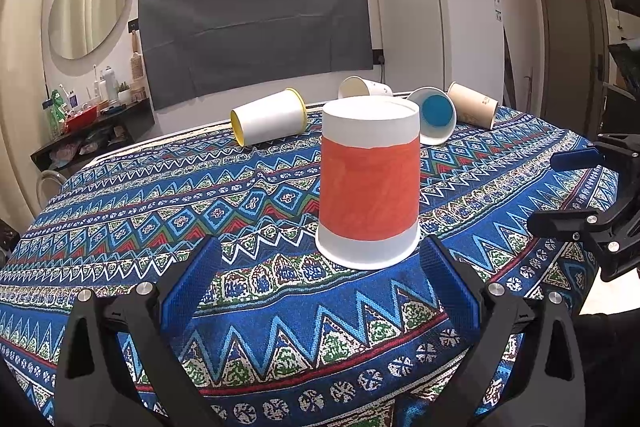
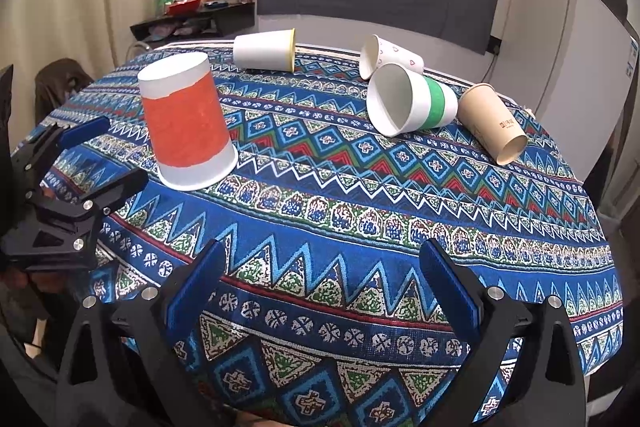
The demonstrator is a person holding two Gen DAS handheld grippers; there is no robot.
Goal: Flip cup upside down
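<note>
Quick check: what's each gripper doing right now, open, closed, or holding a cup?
Left gripper: open, empty, the orange-banded cup standing inverted just beyond its fingers.
Right gripper: open, empty, over the tablecloth.

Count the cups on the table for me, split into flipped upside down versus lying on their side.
Upside down: 1, the orange cup.
Lying on side: 4, the yellow-rimmed cup, the heart-print cup, the green-banded cup, the tan cup.
Total: 5 cups.
</note>
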